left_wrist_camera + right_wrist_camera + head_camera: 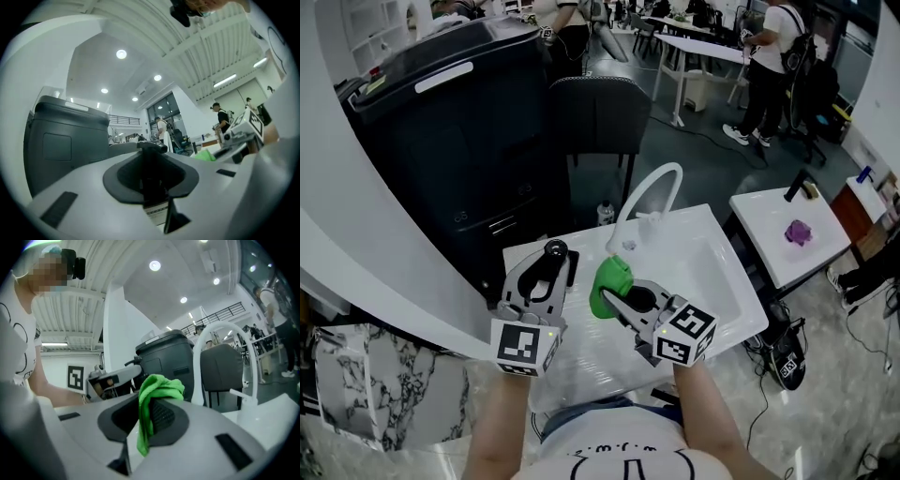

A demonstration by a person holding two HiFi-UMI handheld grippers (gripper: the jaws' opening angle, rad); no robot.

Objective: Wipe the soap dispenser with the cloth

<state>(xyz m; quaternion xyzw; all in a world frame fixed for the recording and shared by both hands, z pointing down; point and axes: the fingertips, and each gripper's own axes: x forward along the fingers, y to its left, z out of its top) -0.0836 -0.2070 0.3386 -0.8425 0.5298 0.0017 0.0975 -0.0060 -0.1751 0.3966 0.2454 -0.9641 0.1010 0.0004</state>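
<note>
A black soap dispenser with a pump head is gripped in my left gripper, held level over the left side of the white sink. In the left gripper view the dispenser fills the gap between the jaws. My right gripper is shut on a bright green cloth, a short way right of the dispenser and apart from it. In the right gripper view the cloth drapes from the jaws, with the left gripper beyond it at the left.
A white arched faucet rises at the back of the sink. A large dark bin and a grey chair stand behind it. Another white sink with a purple object sits at the right. People stand far back.
</note>
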